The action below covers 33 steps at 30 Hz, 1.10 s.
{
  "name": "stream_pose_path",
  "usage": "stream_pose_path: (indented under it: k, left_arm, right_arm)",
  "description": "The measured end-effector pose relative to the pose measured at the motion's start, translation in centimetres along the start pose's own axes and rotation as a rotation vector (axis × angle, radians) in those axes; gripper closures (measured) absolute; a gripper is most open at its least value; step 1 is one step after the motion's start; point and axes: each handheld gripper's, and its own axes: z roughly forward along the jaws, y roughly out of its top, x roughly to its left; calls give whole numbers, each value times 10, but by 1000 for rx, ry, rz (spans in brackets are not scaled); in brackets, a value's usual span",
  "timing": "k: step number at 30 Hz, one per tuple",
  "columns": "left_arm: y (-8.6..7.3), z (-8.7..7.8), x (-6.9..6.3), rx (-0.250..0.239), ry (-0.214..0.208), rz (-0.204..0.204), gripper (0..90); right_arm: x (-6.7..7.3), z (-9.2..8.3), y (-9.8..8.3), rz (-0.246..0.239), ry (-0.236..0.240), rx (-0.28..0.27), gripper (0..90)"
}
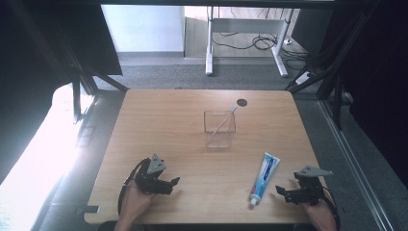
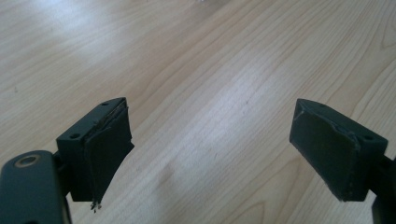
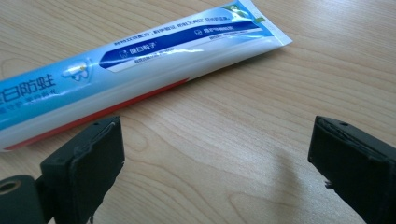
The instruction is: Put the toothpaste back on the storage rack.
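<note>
While the tube (image 1: 264,178) lies flat on the table (image 1: 192,125), just beside the right gripper (image 1: 284,192), both grippers' jaws stand apart, empty; left gripper (image 1: 169,184) idle. Grasp not yet begun.

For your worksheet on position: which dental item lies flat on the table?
The toothpaste lies flat by the right tongs; the toothbrush leans inside the clear cup.
</note>
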Motion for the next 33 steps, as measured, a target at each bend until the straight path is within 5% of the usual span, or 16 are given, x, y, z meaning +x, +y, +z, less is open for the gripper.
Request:
stream_pose_path:
  k: [16, 20, 22, 27, 33]
  left_arm:
    - [-15, 3, -9, -2, -22, -32, 130]
    - [-17, 4, -10, -1, -31, -25, 130]
    - [-18, 4, -10, -1, -31, -25, 130]
    - [-19, 3, -9, 2, -28, -26, 131]
    - [-18, 4, -12, 10, -38, -4, 131]
  right_arm:
    - [12, -5, 18, 21, 72, 23, 159]
    - [15, -5, 25, 53, 99, 56, 356]
    - [16, -5, 26, 51, 101, 57, 374]
    - [22, -8, 34, 15, 110, 53, 579]
    - [27, -8, 42, -34, 142, 68, 724]
